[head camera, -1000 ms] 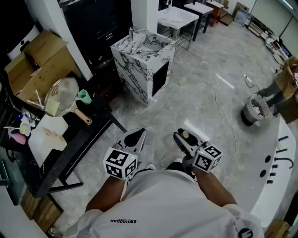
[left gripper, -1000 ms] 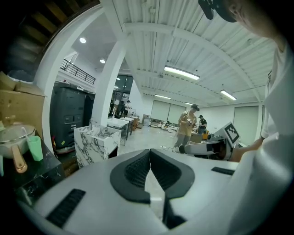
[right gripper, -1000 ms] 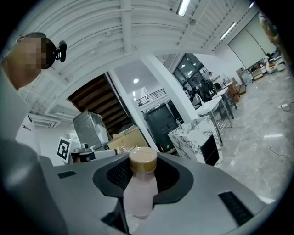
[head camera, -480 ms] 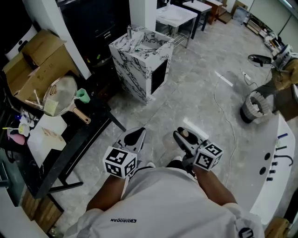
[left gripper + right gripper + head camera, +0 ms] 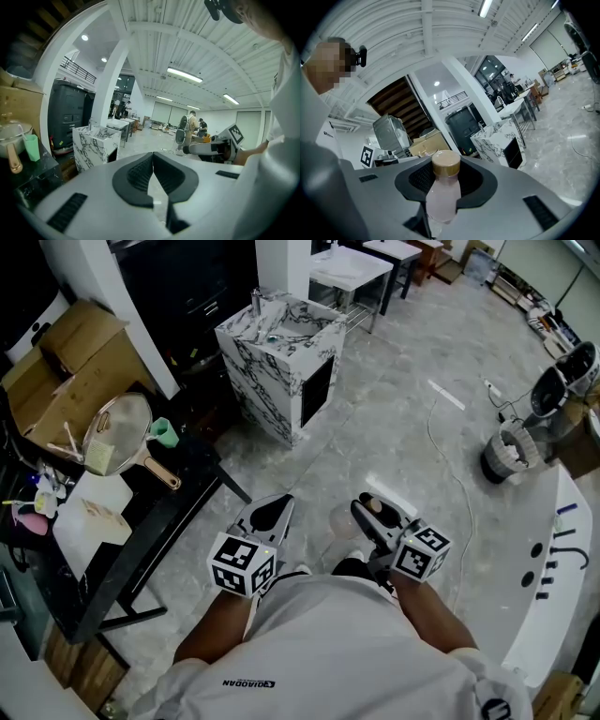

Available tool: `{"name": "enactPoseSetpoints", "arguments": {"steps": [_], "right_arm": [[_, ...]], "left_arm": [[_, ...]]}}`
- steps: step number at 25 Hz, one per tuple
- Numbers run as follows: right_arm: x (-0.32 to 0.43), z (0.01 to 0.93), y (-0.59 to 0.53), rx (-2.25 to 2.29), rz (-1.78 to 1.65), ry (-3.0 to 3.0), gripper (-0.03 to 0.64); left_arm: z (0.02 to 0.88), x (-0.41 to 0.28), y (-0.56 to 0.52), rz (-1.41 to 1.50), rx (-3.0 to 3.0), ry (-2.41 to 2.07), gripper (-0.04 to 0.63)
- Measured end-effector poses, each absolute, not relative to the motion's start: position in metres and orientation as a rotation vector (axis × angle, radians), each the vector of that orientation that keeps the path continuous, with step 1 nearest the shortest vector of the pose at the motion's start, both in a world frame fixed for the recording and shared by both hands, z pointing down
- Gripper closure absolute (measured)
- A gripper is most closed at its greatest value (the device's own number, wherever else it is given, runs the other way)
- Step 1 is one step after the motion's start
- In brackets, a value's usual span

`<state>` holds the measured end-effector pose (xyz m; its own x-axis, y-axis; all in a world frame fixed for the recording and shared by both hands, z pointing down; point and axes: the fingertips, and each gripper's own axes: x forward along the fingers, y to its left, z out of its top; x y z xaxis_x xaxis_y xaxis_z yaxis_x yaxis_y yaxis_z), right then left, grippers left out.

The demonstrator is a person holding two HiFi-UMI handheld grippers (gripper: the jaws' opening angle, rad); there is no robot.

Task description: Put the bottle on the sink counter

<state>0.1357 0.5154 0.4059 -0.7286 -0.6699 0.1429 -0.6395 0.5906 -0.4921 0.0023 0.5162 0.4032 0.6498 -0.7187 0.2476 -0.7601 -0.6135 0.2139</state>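
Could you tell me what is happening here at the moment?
A person holds a gripper in each hand. The right gripper is shut on a pale bottle with a tan cap; the left gripper is shut and empty. The marble sink counter stands across the floor, so the bottle is not yet placed.

Veined white marble sink block (image 5: 277, 362) ahead, well off. Black table (image 5: 192, 488) nearer, on left. Round metal strainer (image 5: 122, 430) on table, small green cup (image 5: 166, 433) just right of it. Brown cardboard box (image 5: 66, 362) behind strainer. Pale tan-capped bottle (image 5: 440, 192) between right gripper (image 5: 367, 514) jaws, left gripper (image 5: 274, 512) alongside.
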Motion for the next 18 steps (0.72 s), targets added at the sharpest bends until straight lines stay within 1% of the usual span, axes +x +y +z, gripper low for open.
{"name": "enactPoseSetpoints", "arguments": {"steps": [18], "right_arm": [[0.126, 0.4003, 0.5068, -1.112, -0.792, 2.783, 0.469]], "left_arm": [[0.4047, -0.0073, 0.5125, 0.19, 2.558, -1.206, 0.58]]}}
